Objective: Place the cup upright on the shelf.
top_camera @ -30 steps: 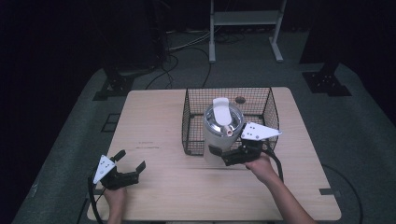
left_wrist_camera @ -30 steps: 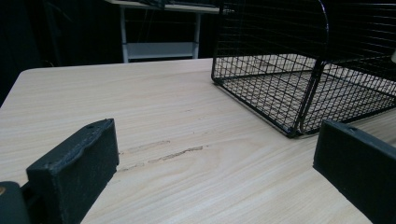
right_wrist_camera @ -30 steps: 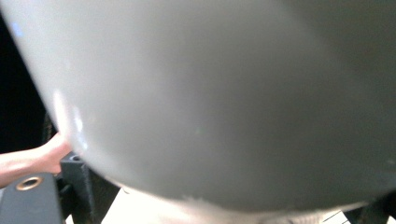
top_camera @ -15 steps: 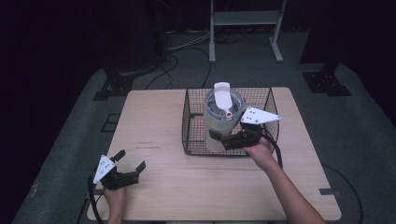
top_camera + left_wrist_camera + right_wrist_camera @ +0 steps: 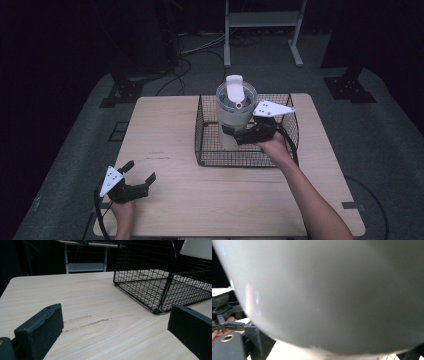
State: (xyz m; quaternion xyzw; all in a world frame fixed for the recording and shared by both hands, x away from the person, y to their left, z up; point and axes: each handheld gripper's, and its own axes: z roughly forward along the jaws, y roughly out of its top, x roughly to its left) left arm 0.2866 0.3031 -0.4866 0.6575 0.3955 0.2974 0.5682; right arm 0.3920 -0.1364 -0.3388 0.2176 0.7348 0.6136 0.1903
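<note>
Tumbler (image 5: 234,116), white with a clear lid and flip tab, stands upright over the wire basket (image 5: 210,150), held by the right gripper (image 5: 231,133) clamped on its lower body from the person's side. High view: long axis vertical, base at or just above the basket floor, cannot tell if touching. Right hand is on it; left gripper (image 5: 141,175) sits well apart at the near left of the table (image 5: 165,125), jaws spread, holding nothing. Judgement: next move is a straight vertical one, up out or down in, and must mind the basket walls.

Left gripper view: both black jaws apart, bare pale wood between them, basket corner ahead right.

Right gripper view: tumbler wall pressed close, blurred; jaws mostly hidden.

Room: dark, grey floor mat, cables, white stand (image 5: 262,20) behind.
</note>
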